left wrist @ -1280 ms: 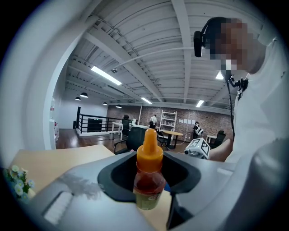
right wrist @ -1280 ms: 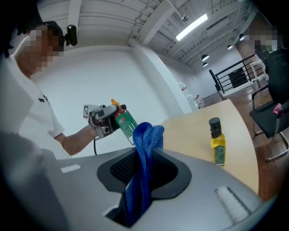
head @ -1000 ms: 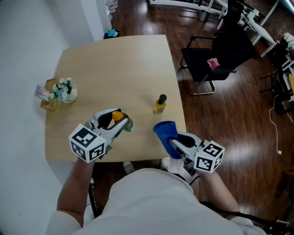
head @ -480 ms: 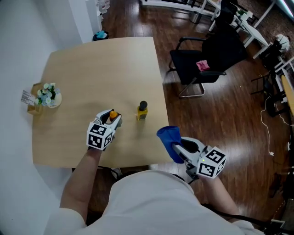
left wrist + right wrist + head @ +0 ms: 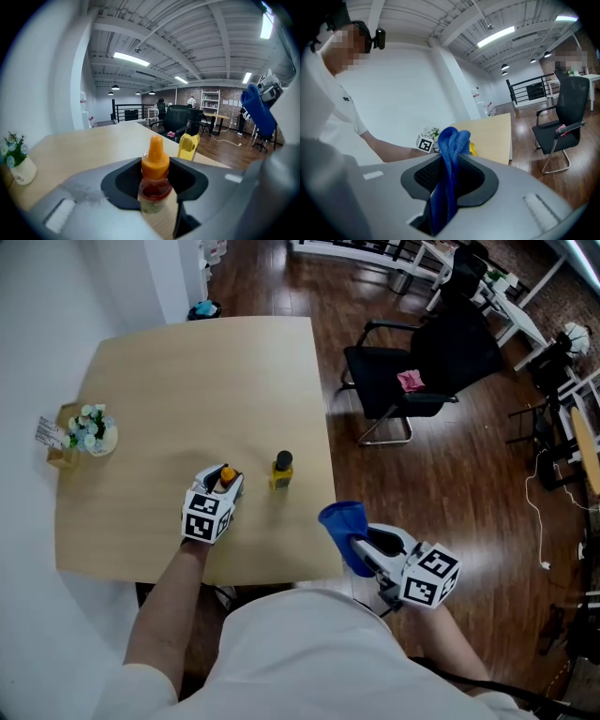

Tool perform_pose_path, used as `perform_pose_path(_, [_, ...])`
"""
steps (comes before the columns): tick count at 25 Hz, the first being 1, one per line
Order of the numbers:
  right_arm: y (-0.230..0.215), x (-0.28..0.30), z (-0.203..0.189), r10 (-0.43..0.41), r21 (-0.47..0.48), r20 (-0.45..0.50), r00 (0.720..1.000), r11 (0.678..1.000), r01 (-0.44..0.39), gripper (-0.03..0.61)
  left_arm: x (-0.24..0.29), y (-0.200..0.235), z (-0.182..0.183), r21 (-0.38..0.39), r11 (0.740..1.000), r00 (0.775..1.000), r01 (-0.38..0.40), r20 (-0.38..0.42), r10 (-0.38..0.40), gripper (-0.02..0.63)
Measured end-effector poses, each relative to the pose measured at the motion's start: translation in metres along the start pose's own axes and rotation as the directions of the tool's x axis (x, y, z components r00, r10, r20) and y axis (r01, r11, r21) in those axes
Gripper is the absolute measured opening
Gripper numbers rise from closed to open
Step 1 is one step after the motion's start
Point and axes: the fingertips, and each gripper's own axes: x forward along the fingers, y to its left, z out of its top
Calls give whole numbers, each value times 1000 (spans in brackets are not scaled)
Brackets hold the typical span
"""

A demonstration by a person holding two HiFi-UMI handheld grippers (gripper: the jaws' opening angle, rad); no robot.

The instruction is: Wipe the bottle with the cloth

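A small clear bottle with an orange cap [image 5: 226, 476] stands upright between the jaws of my left gripper [image 5: 227, 484], which is shut on it over the table [image 5: 187, 381]. The left gripper view shows that bottle [image 5: 153, 180] close up in my left gripper [image 5: 154, 197]. A yellow bottle with a black cap [image 5: 280, 471] stands just to its right, apart from it, and shows again as the yellow bottle [image 5: 188, 146]. My right gripper [image 5: 356, 545] hovers off the table's near right corner, shut on a blue cloth [image 5: 340, 526]. The cloth [image 5: 449, 159] sticks up out of my right gripper [image 5: 444, 187].
A small pot of flowers [image 5: 94, 430] and a card holder sit at the table's left edge. A black office chair [image 5: 412, 371] stands on the wooden floor to the right. The table's right edge [image 5: 330, 484] runs close to the yellow bottle.
My left gripper has carried the orange-capped bottle right, closer to the yellow bottle, and turned it more upright. The right gripper has kept the cloth and barely moved.
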Motion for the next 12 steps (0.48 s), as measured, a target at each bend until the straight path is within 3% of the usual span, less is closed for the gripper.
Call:
perform_pose_path(5, [16,15,3,29,-11,-1,1000,1000,-29,92,-3,0,3,48,999,1000,-3,-12,4,176])
perform_pose_path(7, [23,21,4,40,-18,-1,999,999,-40,92,-11,4,4,82,996,1000,-25,-14,26,223])
perform_pose_path(12, [45,36,0,68,-39,-9,998,997,-69,92,-57,10,-9,107,993,999,-51,-9,52,238])
